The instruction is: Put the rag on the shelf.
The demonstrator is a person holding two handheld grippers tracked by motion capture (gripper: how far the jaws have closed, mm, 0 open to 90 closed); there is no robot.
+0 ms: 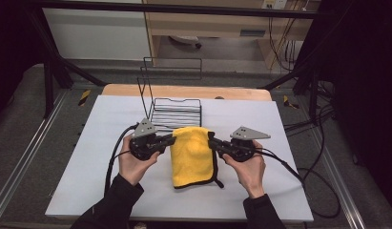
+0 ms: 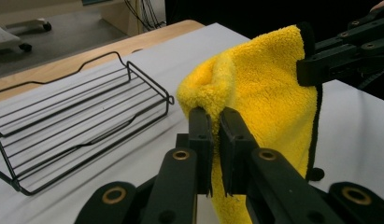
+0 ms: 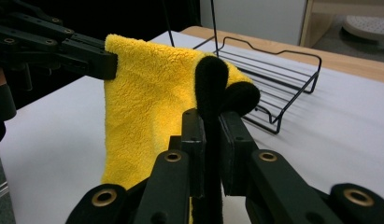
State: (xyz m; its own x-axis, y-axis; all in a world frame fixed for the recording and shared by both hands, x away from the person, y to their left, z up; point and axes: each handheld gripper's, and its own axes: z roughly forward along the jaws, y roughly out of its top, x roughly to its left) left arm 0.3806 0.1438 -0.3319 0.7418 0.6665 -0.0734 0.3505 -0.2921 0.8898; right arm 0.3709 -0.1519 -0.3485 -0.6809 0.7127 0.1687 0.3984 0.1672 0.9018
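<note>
A: Our left tool (image 1: pixel 172 139) is clamped tight on the upper left corner of the fluffy yellow microfibre cloth with black edging (image 1: pixel 192 155); in the left gripper view its jaws pinch a yellow fold (image 2: pixel 213 100).

B: And our right tool (image 1: pixel 211 142) is closed on the cloth's upper right corner, gripping the black trim (image 3: pixel 210 79) between its jaws.

A: So the cloth hangs stretched between our two tools, its top edge lifted, its lower part draping down onto the pale grey tabletop (image 1: pixel 98 162).

B: Just behind the cloth sits the black wire rack (image 1: pixel 177 112), lying flat on the tabletop, apart from the cloth.
</note>
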